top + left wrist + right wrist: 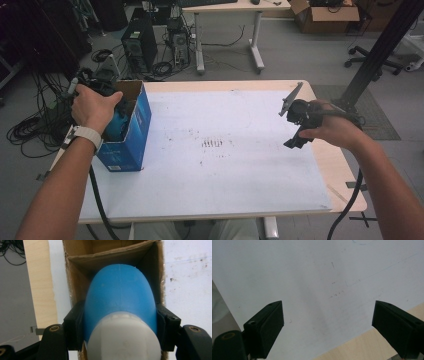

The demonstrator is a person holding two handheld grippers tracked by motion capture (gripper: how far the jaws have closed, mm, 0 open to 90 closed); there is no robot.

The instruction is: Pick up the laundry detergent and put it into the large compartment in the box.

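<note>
The left hand-held gripper (120, 332) has its two black jaws pressed against the sides of a blue bottle (120, 295) with a white cap (123, 340). The bottle's rounded end points into an open cardboard box (75, 277). The box stands on the white tabletop (187, 277), whose wooden edge shows beside it.

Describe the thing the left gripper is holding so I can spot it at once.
Start at the white table and find the open blue cardboard box on its left edge. Over the box's mouth, the left gripper clamps a bottle: smooth blue body with a white end, unlike the brown cardboard around it.
</note>
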